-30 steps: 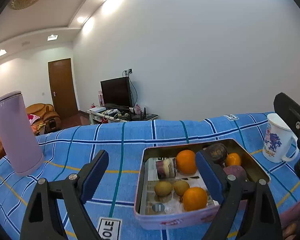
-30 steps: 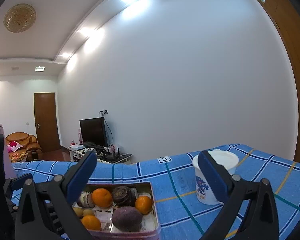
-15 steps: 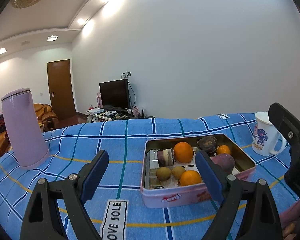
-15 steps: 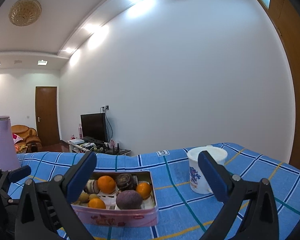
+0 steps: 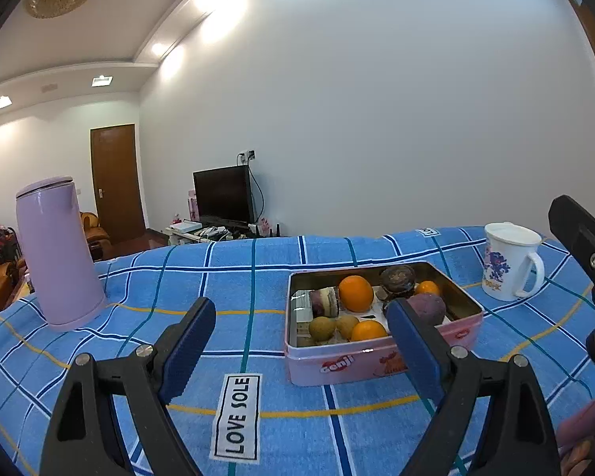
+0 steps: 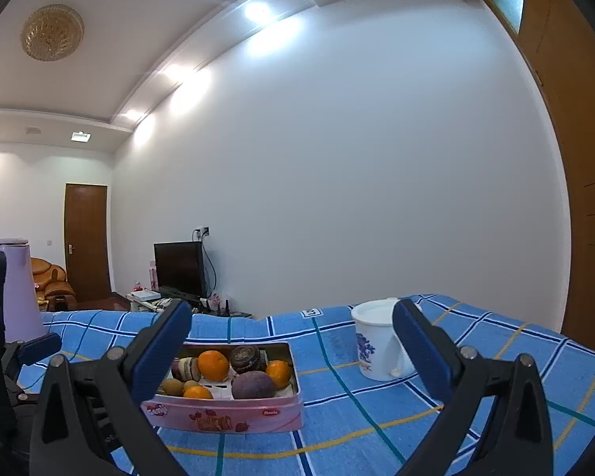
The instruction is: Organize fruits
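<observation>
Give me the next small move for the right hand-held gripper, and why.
Probably ease the right hand-held gripper forward and down toward the pink tin, aiming at the purple fruit nearest its right side. Both grippers are open and hold nothing, all the fruit sits inside the tin, and the gripper hangs short of it. The white mug stands apart to the right, so the path looks free.

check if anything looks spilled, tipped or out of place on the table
Nothing spilled or tipped. The kettle and mug stand upright on the tablecloth. The one oddity: the tin of fruit also holds a small layered cake roll beside an orange.
</observation>
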Available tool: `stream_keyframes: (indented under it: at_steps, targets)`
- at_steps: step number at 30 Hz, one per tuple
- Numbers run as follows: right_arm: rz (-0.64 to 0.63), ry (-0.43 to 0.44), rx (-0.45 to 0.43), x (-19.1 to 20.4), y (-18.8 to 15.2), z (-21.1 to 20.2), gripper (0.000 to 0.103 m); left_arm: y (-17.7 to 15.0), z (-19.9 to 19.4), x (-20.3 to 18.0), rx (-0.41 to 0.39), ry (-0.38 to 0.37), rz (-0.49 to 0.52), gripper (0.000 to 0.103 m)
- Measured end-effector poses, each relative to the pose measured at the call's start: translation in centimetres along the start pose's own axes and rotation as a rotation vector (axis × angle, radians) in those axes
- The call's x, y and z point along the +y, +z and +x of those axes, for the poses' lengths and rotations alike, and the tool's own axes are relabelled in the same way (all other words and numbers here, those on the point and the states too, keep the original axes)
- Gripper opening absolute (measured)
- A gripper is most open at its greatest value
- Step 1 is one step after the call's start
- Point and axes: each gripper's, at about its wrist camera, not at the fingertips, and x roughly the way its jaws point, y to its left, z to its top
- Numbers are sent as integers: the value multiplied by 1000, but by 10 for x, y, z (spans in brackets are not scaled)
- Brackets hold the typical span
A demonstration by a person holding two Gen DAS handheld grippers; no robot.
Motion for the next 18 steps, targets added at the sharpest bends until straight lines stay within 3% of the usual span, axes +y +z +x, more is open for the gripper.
stream_keyframes:
  at_steps: [7,18]
  targets:
    - [26,-33,-71,-5,1,-19,103,-4,-15,0,-23,-2,7,90]
    - [19,-30,-71,-4,0,-17,103,-4,-14,2,-9,3,-2,90]
